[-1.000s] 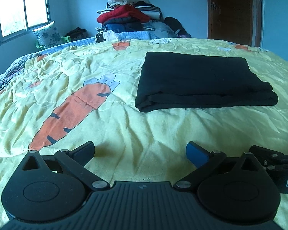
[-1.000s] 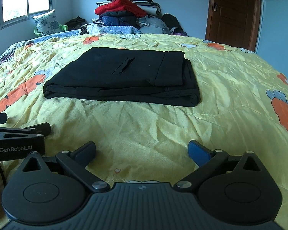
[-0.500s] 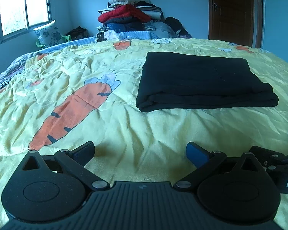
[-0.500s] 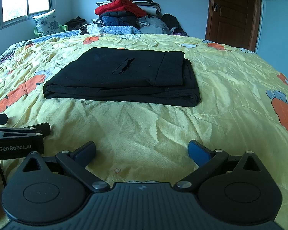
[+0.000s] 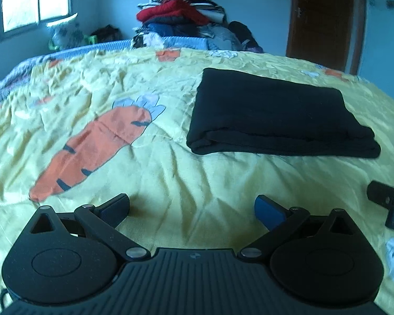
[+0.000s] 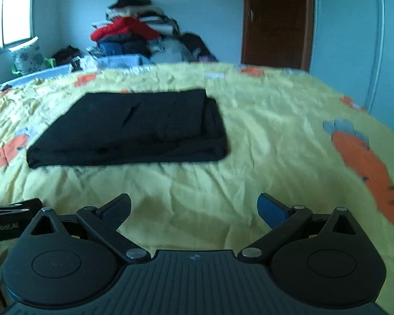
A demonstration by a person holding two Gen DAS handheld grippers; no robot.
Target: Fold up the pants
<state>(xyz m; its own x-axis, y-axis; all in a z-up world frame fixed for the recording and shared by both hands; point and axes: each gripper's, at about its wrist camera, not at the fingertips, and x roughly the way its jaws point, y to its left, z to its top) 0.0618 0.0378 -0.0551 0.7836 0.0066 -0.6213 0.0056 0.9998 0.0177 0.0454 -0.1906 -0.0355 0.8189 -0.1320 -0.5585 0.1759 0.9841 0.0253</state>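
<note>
The black pants (image 5: 275, 115) lie folded into a flat rectangle on the yellow carrot-print bedspread (image 5: 170, 178). In the right wrist view the same pants (image 6: 134, 128) sit ahead and to the left, with a pocket slit showing on top. My left gripper (image 5: 193, 208) hovers open over bare bedspread, short of the pants. My right gripper (image 6: 194, 208) is open too, with nothing between its fingers. Part of the right gripper's body shows at the left view's right edge, and the left gripper's body shows at the right view's left edge.
A heap of clothes (image 5: 181, 23) stands beyond the far edge of the bed. A brown door (image 6: 275, 21) is at the back right, a window (image 5: 36, 0) at the back left. Orange carrot prints (image 5: 97, 144) mark the bedspread.
Both grippers have lifted and tilted, so the views shifted and blurred. The right gripper has swung to the right. The pants have not moved; both grippers stay open.
</note>
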